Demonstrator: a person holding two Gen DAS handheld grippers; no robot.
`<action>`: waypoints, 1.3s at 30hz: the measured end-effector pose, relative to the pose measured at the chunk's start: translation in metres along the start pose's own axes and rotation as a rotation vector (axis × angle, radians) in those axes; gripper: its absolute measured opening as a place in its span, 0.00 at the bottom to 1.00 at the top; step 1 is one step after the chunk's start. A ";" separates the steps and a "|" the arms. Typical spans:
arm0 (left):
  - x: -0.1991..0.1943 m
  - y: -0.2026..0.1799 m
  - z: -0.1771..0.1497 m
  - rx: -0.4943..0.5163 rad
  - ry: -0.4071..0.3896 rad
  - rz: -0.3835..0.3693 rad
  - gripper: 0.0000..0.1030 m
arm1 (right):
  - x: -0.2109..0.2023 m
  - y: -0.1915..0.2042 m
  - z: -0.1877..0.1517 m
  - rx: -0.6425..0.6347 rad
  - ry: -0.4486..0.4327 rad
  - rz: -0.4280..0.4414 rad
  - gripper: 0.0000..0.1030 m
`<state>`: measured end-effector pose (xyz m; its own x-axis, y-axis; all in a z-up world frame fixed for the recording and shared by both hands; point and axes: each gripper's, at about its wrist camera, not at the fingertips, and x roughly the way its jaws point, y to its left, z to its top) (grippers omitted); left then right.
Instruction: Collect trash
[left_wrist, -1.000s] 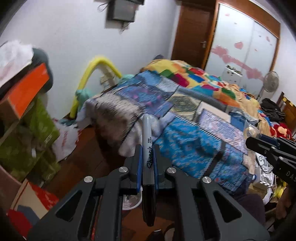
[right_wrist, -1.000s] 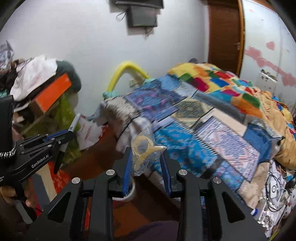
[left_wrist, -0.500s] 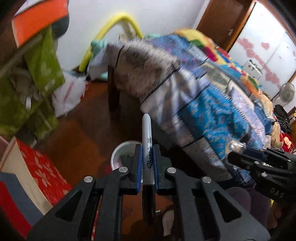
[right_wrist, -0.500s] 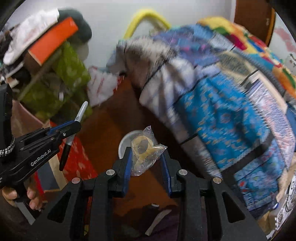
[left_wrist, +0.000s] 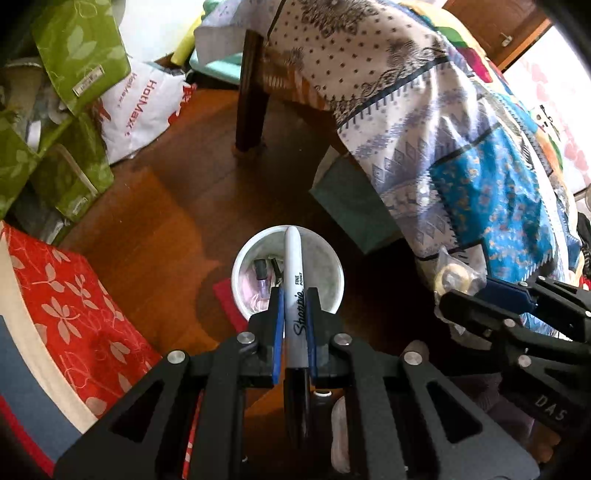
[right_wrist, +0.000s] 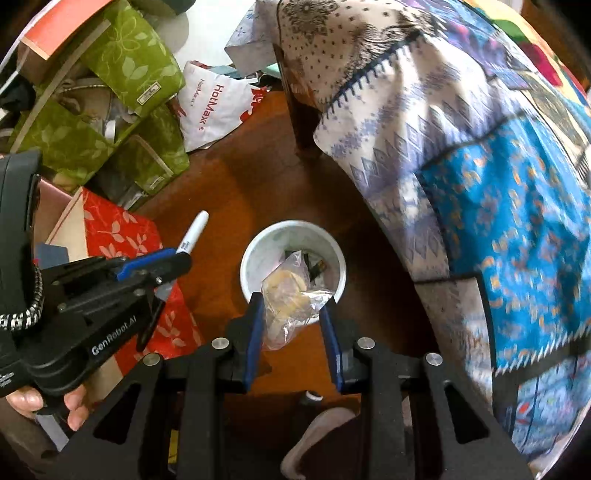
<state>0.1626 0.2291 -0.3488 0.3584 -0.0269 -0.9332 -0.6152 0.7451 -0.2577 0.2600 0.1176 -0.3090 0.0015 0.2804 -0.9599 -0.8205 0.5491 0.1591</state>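
Both grippers point steeply downward over a white bin (left_wrist: 242, 266) that stands on the wooden floor (left_wrist: 177, 206) just beside the bed. The left gripper (left_wrist: 294, 310) is clamped on a marker (left_wrist: 293, 280): its blue pads press the grey barrel on both sides, the light end projects forward over the bin's mouth, and the black cap end lies back between the gripper's arms. In the right wrist view the same gripper enters from the left, angled toward the bin, and the person's fingers (right_wrist: 26, 400) wrap its handle from below. The right gripper (right_wrist: 293, 314) holds a clear plastic bag (right_wrist: 291, 295) containing a yellowish roll; its jaws stand part-way apart, with the bag pinched between the blue pads and its upper end lying over the bin's near rim. In the left wrist view the right gripper reaches in from the right edge, and the bag shows at its tip in front of the bedspread (left_wrist: 424, 122). The bin already holds a few small dark items on a pinkish lining. A red floral box (left_wrist: 74, 314) lies to the left of the bin, and green leaf-print bags (right_wrist: 122, 62) and a white shopping bag (right_wrist: 218, 107) are piled farther back near the wall.
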 end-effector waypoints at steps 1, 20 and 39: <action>0.003 0.001 0.004 -0.006 0.007 -0.008 0.09 | 0.004 0.001 0.004 -0.008 0.003 0.013 0.27; -0.030 -0.005 0.011 0.009 -0.045 0.019 0.16 | -0.024 -0.022 0.005 0.058 -0.010 0.042 0.38; -0.262 -0.110 -0.044 0.281 -0.555 -0.167 0.17 | -0.274 -0.021 -0.099 0.179 -0.651 -0.195 0.38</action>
<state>0.1060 0.1247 -0.0870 0.7895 0.1351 -0.5987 -0.3393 0.9090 -0.2421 0.2200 -0.0490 -0.0727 0.5272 0.5474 -0.6500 -0.6639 0.7427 0.0869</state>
